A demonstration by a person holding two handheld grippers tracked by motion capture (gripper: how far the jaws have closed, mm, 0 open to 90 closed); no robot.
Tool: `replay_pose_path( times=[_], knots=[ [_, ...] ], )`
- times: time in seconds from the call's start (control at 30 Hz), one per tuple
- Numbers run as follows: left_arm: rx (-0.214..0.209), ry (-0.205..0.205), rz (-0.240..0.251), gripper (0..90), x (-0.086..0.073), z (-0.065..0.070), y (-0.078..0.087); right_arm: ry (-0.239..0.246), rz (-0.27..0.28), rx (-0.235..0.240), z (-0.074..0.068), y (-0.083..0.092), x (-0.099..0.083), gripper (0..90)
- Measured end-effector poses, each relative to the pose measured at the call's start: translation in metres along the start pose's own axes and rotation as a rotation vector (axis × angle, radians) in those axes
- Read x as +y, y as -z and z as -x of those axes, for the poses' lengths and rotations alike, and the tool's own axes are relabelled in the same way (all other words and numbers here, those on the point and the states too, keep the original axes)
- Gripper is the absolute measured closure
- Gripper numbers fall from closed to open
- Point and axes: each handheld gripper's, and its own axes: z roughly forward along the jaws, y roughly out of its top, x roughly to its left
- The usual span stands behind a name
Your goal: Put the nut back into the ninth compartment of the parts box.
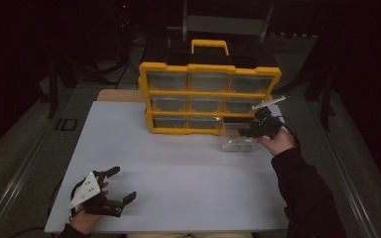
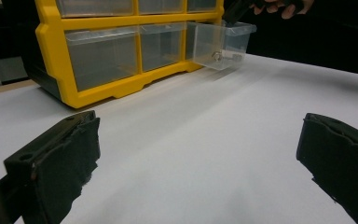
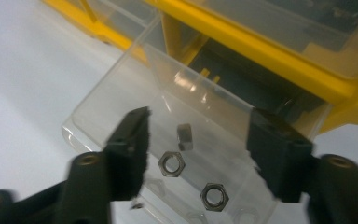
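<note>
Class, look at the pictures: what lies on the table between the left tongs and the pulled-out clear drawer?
Nothing: bare white table separates the left tongs from the clear drawer, in the left gripper view.

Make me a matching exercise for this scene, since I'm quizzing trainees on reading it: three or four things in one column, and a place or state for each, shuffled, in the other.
Things:
1. left tool
2. right tool
3. clear drawer
4. nuts

Places or states:
A. pulled out of the bottom row of the yellow organizer
B. lying on the clear drawer's floor
C. open, low over the white table near its front edge
D. open, jaws poised above the drawer

Pairs: 1-C, 2-D, 3-A, 4-B
</note>
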Motion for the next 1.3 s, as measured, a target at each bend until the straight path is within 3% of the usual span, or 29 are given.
replay_pose_path(
  times=[0.3,0.43,0.63,0.9,1.07,1.3],
  knots=[
    [0.0,-0.002,0.0,0.0,0.0,0.0,0.0,-0.021,0.066,-0.019,-0.005,0.01,-0.001,9.8],
    [-0.001,-0.002,0.0,0.0,0.0,0.0,-0.001,-0.026,0.105,-0.007,-0.004,0.016,-0.005,9.4],
    [0.0,-0.005,0.001,0.0,0.0,0.0,0.0,0.021,0.126,0.002,-0.007,0.021,-0.014,9.5],
    [0.0,-0.006,-0.001,0.0,0.0,0.001,0.0,0.05,0.239,0.066,-0.014,0.033,-0.03,9.5],
    [0.0,-0.005,0.0,0.0,0.0,0.0,0.0,0.064,0.274,0.108,-0.018,0.038,-0.042,9.5],
    [0.0,-0.005,0.002,0.0,0.0,0.0,0.0,0.059,0.264,0.106,-0.023,0.038,-0.056,9.6]
  ],
)
